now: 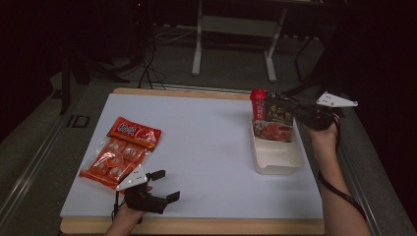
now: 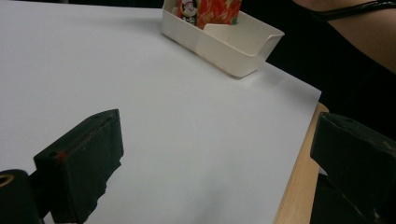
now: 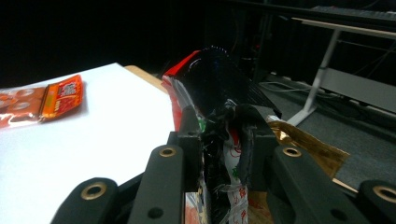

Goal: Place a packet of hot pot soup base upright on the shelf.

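Right gripper (image 1: 289,110) is pinching the dark snack packet (image 1: 275,118) upright in the white bin (image 1: 278,157); left gripper (image 1: 164,186) is hovering wide open over the table (image 1: 206,147), gripping nothing

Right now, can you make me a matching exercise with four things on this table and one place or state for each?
Things:
1. orange snack bag
2. white bin
3. left claw
4. right claw

Places or states:
A. shut on a dark snack packet
B. lying flat at the table's left side
C. open, nothing between its jaws
D. at the table's right side, packets standing in it

Pairs: 1-B, 2-D, 3-C, 4-A
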The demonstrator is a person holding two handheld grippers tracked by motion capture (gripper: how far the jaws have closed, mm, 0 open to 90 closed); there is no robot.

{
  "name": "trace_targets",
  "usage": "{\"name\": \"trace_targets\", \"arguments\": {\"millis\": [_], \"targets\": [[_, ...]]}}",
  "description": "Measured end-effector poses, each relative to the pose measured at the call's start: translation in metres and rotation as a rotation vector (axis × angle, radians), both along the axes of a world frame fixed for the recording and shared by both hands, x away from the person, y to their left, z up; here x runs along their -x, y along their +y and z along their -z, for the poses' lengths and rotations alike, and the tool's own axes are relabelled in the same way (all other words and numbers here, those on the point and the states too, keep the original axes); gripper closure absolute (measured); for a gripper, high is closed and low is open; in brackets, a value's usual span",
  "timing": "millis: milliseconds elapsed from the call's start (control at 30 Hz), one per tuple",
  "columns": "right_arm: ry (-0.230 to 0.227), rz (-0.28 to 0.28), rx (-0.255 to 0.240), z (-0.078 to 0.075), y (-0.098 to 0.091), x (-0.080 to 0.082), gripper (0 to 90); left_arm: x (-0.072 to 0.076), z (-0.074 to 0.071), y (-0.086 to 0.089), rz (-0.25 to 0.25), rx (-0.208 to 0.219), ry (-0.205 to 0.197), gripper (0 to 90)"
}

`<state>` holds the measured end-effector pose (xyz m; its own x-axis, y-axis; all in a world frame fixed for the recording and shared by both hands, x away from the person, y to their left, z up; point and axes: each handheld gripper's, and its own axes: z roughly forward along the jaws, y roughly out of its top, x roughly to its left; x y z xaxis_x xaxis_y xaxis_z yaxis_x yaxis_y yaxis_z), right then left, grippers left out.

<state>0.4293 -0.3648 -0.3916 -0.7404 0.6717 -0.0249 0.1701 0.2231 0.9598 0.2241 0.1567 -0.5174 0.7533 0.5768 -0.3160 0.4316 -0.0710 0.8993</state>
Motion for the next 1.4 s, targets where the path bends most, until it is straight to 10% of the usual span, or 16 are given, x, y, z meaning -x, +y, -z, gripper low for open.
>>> {"name": "trace_targets", "arguments": {"millis": [500, 733, 1167, 1400], "targets": [[0.070, 0.073, -0.045, 0.026, -0.014, 0.006, 66.1, -0.001, 0.001, -0.002, 0.005, -0.011, 0.000, 3.2], [0.124, 0.140, -0.039, 0.011, -0.008, 0.014, 47.6, 0.000, 0.001, -0.001, 0.003, -0.013, -0.002, 3.2], [0.053, 0.145, -0.041, -0.035, 0.000, 0.037, 36.0, 0.002, -0.001, -0.003, 0.001, -0.058, -0.077, 4.3], [0.026, 0.130, -0.033, -0.047, 0.011, 0.052, 28.4, 0.001, 0.001, -0.001, -0.015, -0.056, -0.029, 5.3]]}}
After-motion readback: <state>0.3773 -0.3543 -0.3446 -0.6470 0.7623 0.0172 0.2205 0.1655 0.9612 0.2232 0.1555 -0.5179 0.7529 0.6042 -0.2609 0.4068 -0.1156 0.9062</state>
